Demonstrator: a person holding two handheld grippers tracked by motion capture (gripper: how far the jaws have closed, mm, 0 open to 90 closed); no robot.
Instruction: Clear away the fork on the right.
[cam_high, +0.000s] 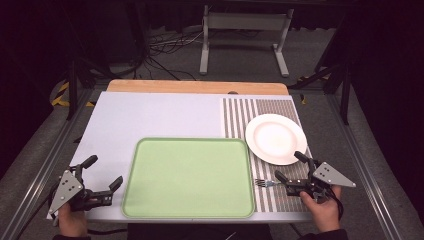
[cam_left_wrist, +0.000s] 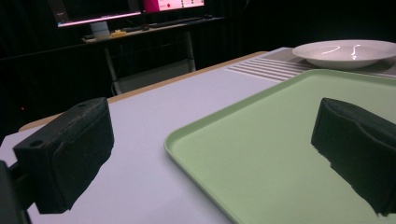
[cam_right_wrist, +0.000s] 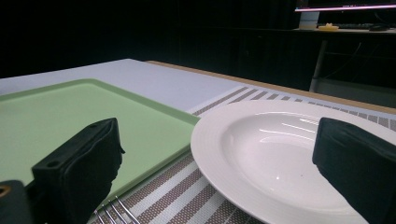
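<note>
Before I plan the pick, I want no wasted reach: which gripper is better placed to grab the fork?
Right. The right gripper stands open beside the fork on the striped placemat. The left gripper sits across the green tray.

Right tool (cam_high: 290, 165) open over fork (cam_high: 267, 183), beside plate (cam_high: 276, 138).

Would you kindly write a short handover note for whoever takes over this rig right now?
Left gripper: open, holding nothing, at the left edge of the green tray.
Right gripper: open, holding nothing, by the fork on the striped placemat.
White plate: on the placemat, right of the tray.
Done: nothing on the tray yet.
Left: probably move the plate and fork onto the tray.
</note>
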